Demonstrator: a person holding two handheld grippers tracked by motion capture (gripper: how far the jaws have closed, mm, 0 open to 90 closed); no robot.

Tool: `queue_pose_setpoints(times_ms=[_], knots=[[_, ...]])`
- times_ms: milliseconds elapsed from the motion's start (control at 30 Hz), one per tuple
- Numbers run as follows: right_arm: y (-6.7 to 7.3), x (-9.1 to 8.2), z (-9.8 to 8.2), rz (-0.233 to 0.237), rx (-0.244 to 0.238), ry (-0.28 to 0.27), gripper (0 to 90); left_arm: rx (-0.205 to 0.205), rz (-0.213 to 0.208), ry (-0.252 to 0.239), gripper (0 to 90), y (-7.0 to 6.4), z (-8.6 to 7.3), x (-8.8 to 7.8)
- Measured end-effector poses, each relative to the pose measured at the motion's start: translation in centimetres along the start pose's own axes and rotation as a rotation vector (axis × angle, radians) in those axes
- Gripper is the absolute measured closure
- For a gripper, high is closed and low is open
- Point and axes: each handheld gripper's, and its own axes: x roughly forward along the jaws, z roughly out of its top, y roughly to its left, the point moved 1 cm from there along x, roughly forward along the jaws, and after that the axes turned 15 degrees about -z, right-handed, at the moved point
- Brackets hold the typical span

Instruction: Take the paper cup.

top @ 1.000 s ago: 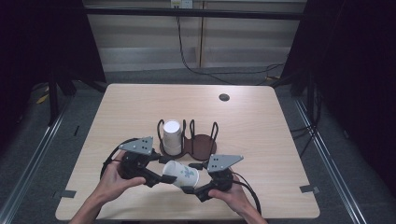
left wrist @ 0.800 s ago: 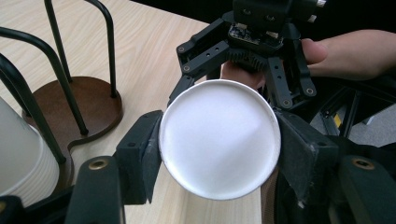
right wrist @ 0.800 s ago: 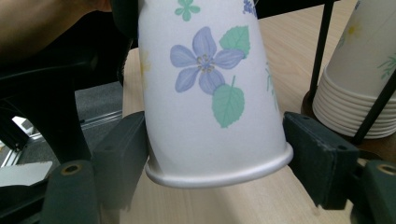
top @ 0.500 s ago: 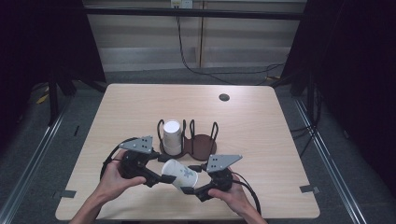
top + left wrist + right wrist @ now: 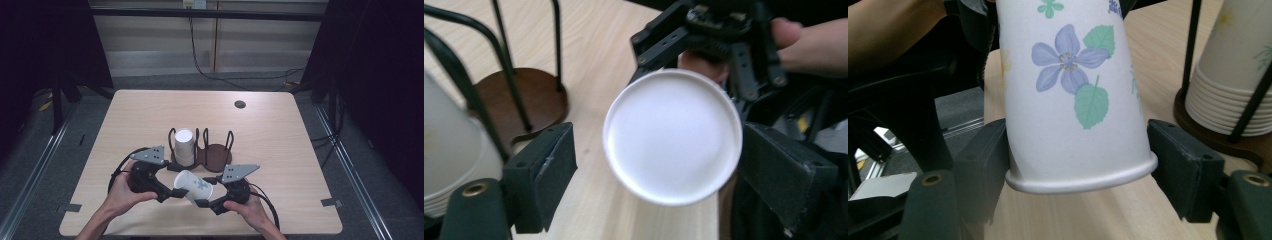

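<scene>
- A person's left hand-held gripper [image 5: 172, 192] is hovering low over the front of the desk [image 5: 280, 135], its jaws having just been opening; in the left gripper view the pads are standing clear of the paper cup's white base, released.
- A flower-printed paper cup [image 5: 194, 186] is lying tilted between the two tools, above the desk, its base pointing toward the left one.
- The right hand-held gripper [image 5: 202, 203] is grasping that cup near its rolled rim, its jaws having just been closing, with the cup between them.
- Behind them, a stack of cups [image 5: 183, 147] is standing in the left bay of a dark wire cup holder [image 5: 216, 156].
</scene>
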Motion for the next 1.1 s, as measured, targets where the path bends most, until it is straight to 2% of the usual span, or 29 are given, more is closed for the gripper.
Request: queue_pose_setpoints(times_ms=[233, 333, 500, 533, 633, 667, 767, 800, 900, 967, 1033, 1067, 1100], knots=[[-0.5, -0.4, 0.1, -0.027, 0.023, 0.002, 27.7, 0.018, -0.002, 0.016, 16.0, 0.0, -0.2, -0.2], [-0.8, -0.6, 0.1, -0.037, 0.027, 0.01, 28.1, 0.024, 0.003, 0.049, 16.1, 0.0, -0.4, 0.0], [-0.9, -0.6, 0.1, -0.052, 0.022, 0.045, 28.4, 0.012, 0.008, 0.071, 17.2, 0.2, -0.6, 0.1], [-0.9, -0.6, 0.2, -0.053, 0.018, 0.055, 28.6, 0.001, 0.014, 0.081, 17.2, 0.3, -0.8, 0.2], [-0.9, -0.6, 0.4, -0.055, 0.013, 0.065, 28.7, 0.005, 0.018, 0.094, 17.2, 0.4, -0.8, 0.1], [-1.0, -0.9, 0.8, -0.056, 0.006, 0.076, 28.8, 0.01, 0.04, 0.114, 17.1, 0.2, -0.9, 0.0], [-1.1, -1.1, 1.1, -0.057, 0.001, 0.078, 29.0, 0.015, 0.046, 0.119, 17.1, 0.1, -0.9, -0.3], [-1.2, -1.3, 1.5, -0.062, -0.009, 0.097, 29.1, 0.017, 0.056, 0.114, 17.1, 0.1, -0.9, -0.4], [-1.4, -1.3, 1.7, -0.068, -0.024, 0.125, 29.2, 0.016, 0.06, 0.11, 17.1, 0.1, -0.9, -0.6], [-1.4, -1.3, 2.2, -0.061, -0.051, 0.155, 29.1, 0.02, 0.061, 0.12, 17.1, 0.1, -1.0, -0.6], [-1.4, -1.3, 2.3, -0.061, -0.054, 0.159, 29.1, 0.014, 0.058, 0.121, 17.1, 0.1, -1.0, -0.5], [-1.4, -1.1, 2.7, -0.059, -0.076, 0.188, 29.2, 0.005, 0.053, 0.122, 17.1, 0.2, -1.1, -0.4], [-1.4, -1.1, 2.7, -0.059, -0.076, 0.188, 29.2, 0.005, 0.053, 0.122, 17.1, 0.2, -1.1, -0.4]])
